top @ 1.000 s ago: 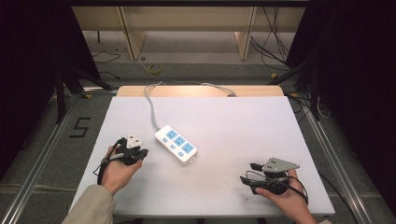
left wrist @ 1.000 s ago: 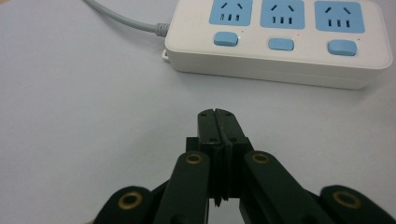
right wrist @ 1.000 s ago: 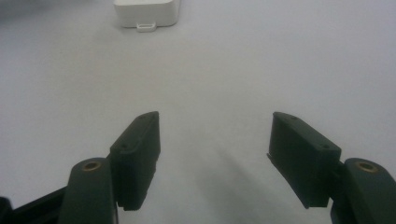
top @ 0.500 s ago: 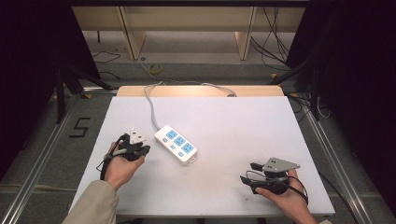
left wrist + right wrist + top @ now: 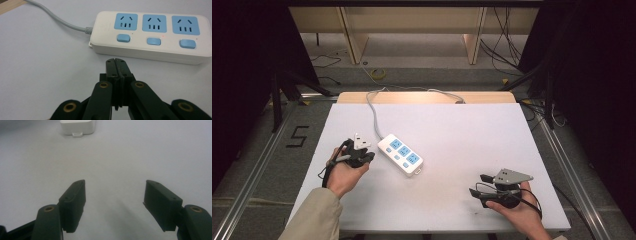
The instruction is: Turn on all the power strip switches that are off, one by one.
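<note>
A white power strip [image 5: 400, 154] with three blue sockets and blue switches lies slantwise on the white table [image 5: 462, 130], its grey cable [image 5: 373, 107] running off the far edge. In the left gripper view the strip [image 5: 150, 37] lies just ahead of my left gripper [image 5: 115, 61], whose jaws are pressed together with nothing between them. In the high view that gripper [image 5: 368, 156] sits just left of the strip, held by a hand. My right gripper [image 5: 477, 184] rests near the front right, open and empty. Its jaws [image 5: 113, 185] stand wide apart, with the strip's end [image 5: 77, 127] far ahead.
The table's wooden far edge [image 5: 427, 96] borders a floor with cables. Metal rails [image 5: 257, 165] run along both sides of the table. A "5" mark [image 5: 298, 136] is on the floor at the left. Bare tabletop lies between the two grippers.
My left hand has shifted slightly toward the power strip and a little farther up the table. The right hand and gripper have kept still.
</note>
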The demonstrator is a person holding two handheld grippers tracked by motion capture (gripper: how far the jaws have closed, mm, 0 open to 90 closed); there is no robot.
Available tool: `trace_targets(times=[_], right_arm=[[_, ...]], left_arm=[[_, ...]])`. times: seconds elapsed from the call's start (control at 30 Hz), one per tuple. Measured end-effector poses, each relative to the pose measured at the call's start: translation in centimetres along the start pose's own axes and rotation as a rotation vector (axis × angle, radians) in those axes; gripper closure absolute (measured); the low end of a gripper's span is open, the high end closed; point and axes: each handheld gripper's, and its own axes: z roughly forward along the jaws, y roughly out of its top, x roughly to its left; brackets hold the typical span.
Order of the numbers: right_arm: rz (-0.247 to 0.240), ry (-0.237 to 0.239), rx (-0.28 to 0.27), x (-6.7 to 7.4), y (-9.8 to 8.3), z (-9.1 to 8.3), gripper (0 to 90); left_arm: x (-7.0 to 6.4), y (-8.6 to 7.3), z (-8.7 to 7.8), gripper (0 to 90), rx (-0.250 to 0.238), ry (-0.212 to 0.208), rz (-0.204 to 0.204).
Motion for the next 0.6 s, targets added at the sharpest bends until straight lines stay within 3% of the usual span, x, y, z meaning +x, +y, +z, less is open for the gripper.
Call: trace_targets(times=[0.6], right_arm=[[0.001,0.0,0.0,0.0,0.0,0.0,34.7]], left_arm=[[0.1,1.9,0.8,90.0,0.029,-0.005,0.021]])
